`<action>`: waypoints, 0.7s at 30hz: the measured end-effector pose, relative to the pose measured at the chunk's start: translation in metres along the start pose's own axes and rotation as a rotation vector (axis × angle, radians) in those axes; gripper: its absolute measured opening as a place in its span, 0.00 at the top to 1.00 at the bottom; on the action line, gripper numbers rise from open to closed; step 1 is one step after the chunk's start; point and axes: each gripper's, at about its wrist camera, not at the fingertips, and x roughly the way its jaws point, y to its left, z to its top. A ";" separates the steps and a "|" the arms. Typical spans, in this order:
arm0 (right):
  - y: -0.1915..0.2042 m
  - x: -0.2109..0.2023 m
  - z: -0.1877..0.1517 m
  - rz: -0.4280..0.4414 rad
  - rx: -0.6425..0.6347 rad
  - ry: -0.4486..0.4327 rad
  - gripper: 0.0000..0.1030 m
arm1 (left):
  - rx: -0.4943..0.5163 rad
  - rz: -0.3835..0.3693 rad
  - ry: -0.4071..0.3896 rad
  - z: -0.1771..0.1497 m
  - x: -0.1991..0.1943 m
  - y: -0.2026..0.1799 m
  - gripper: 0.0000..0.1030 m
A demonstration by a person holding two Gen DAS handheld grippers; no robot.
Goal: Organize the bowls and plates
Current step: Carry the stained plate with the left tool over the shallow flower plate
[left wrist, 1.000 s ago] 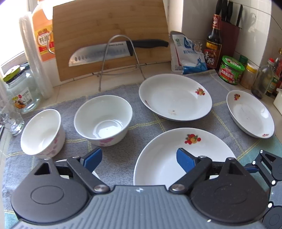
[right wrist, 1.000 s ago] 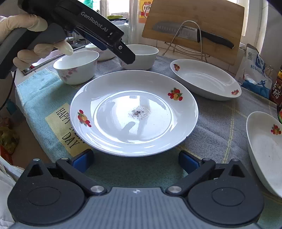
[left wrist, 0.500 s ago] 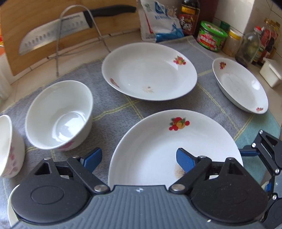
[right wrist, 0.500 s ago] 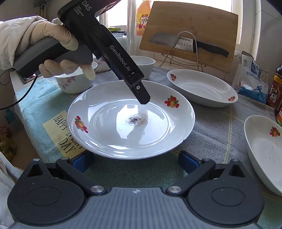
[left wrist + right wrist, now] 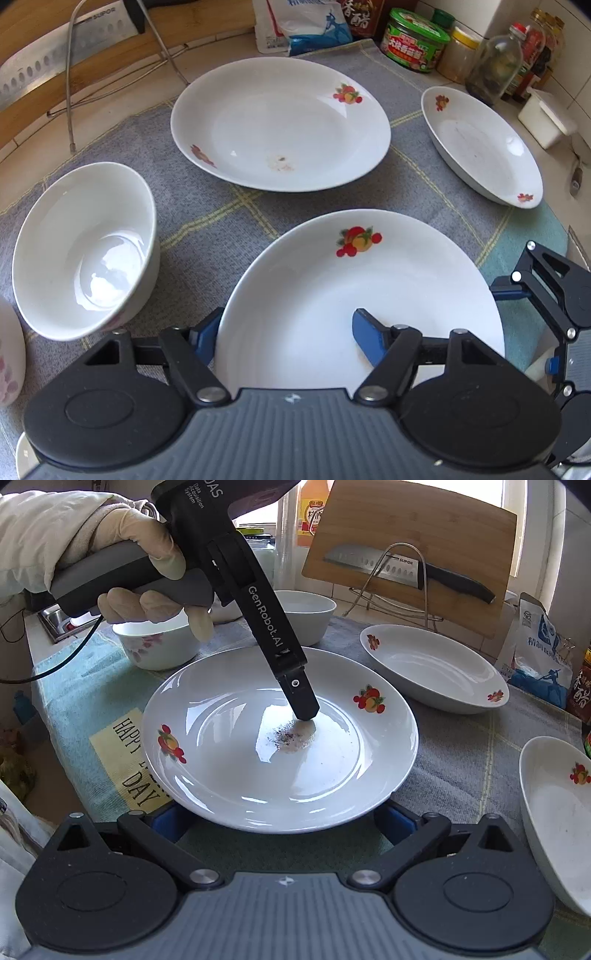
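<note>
On the cloth (image 5: 221, 221) lies the plate (image 5: 351, 288), its rim between the jaws of our left tongs (image 5: 286, 328). These have just been closing and now clamp it, one finger outside, one inside. We should lift slowly and keep it level, so it does not slip. Our right tongs (image 5: 279, 821) wait open at its near edge.

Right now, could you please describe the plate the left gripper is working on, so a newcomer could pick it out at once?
Start at the wooden cutting board with the knife at the back of the counter, then come forward across the grey cloth. The near plate lies closest to the front edge, between the two bowls and the deep dishes. Only it has dark crumbs at its centre.
</note>
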 end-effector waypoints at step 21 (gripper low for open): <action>-0.001 -0.001 0.013 0.015 0.015 0.054 0.00 | 0.054 -0.023 0.018 0.003 -0.002 -0.002 0.31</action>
